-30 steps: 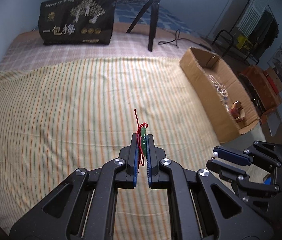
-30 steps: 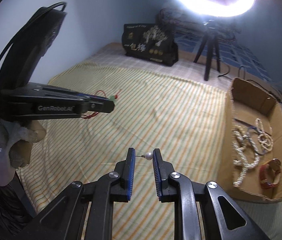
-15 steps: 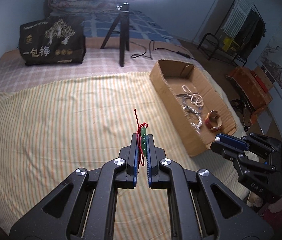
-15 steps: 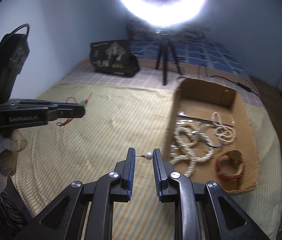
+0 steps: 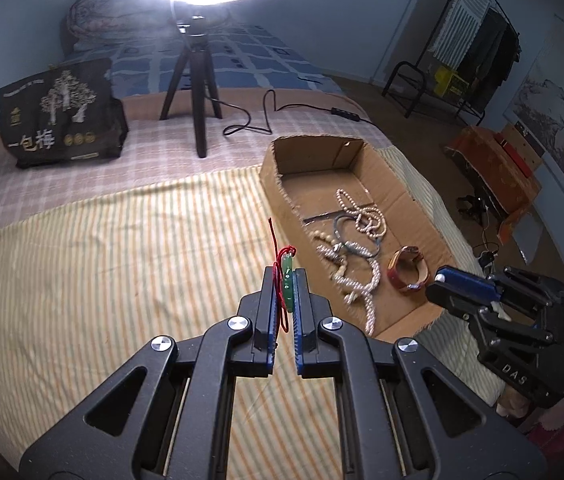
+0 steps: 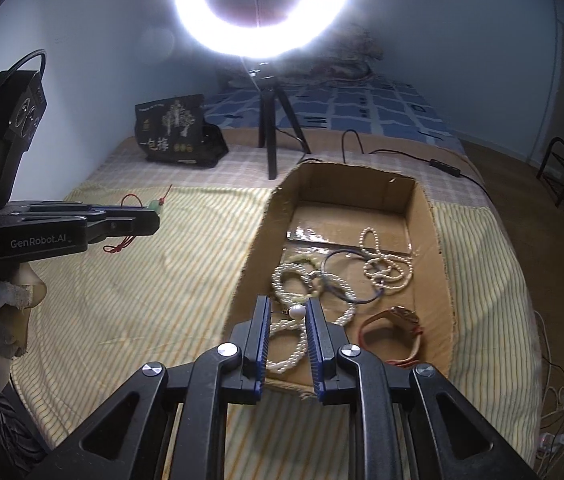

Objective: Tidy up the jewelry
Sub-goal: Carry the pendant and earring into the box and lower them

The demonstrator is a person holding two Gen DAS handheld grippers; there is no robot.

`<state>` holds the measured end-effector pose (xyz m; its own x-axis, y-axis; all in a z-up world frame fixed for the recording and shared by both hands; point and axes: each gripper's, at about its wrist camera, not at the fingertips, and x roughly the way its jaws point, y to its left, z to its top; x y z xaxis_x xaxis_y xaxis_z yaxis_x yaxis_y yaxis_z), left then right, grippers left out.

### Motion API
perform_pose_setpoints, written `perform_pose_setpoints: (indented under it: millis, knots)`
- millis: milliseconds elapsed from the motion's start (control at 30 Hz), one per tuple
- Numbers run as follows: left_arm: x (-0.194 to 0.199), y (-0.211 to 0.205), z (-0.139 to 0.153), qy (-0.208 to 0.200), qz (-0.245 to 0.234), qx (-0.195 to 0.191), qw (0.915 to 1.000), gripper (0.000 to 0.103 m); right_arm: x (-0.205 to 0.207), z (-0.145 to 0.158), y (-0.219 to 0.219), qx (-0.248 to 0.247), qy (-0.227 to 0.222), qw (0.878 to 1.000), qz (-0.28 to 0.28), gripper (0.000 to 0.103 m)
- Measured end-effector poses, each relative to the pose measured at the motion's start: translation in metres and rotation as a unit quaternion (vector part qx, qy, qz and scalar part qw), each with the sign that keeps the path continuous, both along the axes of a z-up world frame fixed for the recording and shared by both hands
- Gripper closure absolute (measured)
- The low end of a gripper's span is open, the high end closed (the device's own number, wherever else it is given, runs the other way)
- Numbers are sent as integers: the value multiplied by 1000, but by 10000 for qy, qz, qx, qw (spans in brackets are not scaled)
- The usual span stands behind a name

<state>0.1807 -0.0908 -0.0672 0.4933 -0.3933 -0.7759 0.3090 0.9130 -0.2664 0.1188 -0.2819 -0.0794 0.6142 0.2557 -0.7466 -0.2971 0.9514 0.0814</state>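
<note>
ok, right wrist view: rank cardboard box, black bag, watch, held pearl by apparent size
1. cardboard box, by far the largest.
2. black bag, though it sits farther back, so its true size is unsure.
3. watch, lying in the box.
4. pearl, smallest, pinched in the right gripper.

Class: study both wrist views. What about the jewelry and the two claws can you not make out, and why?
- Green pendant, left view: lower part hidden between the left claw fingers.
- Pearl piece in the right claw, right view: too small to identify.
- Necklaces in the cardboard box: tangled, count unclear.
- Ring light: glare hides its surface.
</note>
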Motion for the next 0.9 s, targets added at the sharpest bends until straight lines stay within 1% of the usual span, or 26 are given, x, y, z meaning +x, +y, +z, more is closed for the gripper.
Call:
perform_pose_setpoints:
  millis: [233, 567, 900]
  knots:
    - [27, -24, -1, -13, -36, -34, 10000, 98, 12, -8, -15, -17, 85, 9998, -200, 87]
    - [63, -60, -13, 66, -94, -13, 9999, 98, 25, -17, -36, -20, 137, 9991, -410, 87]
    - [85, -83, -24, 148, -89, -15, 9998, 98, 34, -23, -37, -60, 158, 9990, -416, 87]
